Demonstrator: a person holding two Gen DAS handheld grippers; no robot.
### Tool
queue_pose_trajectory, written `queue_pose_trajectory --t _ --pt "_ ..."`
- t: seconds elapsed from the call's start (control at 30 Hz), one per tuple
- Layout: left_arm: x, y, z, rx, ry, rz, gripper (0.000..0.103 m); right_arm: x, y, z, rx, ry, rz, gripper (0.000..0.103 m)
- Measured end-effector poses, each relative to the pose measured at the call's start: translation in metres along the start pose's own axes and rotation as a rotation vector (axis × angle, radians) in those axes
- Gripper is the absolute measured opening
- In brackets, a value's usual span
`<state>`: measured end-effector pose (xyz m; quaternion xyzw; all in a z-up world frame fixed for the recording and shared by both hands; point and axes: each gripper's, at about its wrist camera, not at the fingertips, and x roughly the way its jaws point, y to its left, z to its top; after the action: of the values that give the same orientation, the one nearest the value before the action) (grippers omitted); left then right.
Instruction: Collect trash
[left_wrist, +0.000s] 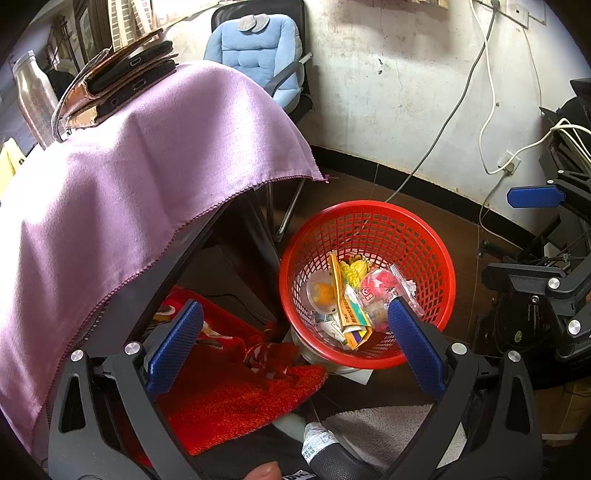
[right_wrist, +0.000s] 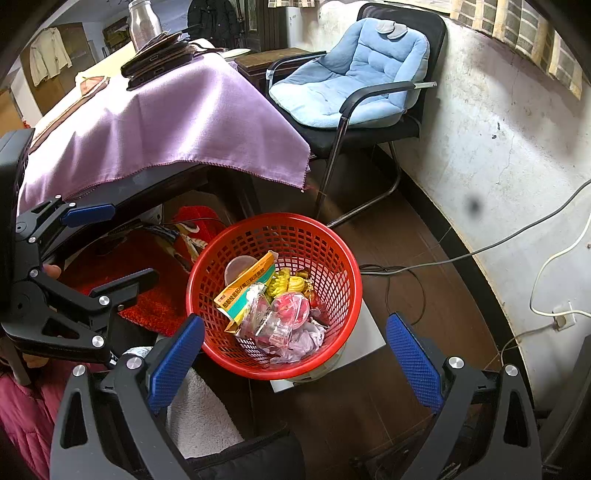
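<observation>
— So where's the red mesh basket (right_wrist: 275, 295) from each claw?

— At twelve o'clock of the right gripper (right_wrist: 295, 354), just beyond its spread, empty jaws. For the left gripper (left_wrist: 291, 339), also wide apart and empty, it's toward one o'clock, so the right looks nearer.

— Contents?

— Crinkly clear wrappers (right_wrist: 273, 325), a flat yellow carton (right_wrist: 247, 288) and a round plastic cup (left_wrist: 321, 291) are already inside.
</observation>
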<state>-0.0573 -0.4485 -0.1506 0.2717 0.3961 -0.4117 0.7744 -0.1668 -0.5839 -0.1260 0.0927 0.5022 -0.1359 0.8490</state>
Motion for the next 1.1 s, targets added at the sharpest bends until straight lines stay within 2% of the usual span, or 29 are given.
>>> queue_pose_trajectory --t 1.1 --pt "-0.0028 -0.005 -0.004 0.032 -0.016 0.011 0.096 -0.0002 0.0012 -0.0002 0.002 -0.001 0.0 0.097"
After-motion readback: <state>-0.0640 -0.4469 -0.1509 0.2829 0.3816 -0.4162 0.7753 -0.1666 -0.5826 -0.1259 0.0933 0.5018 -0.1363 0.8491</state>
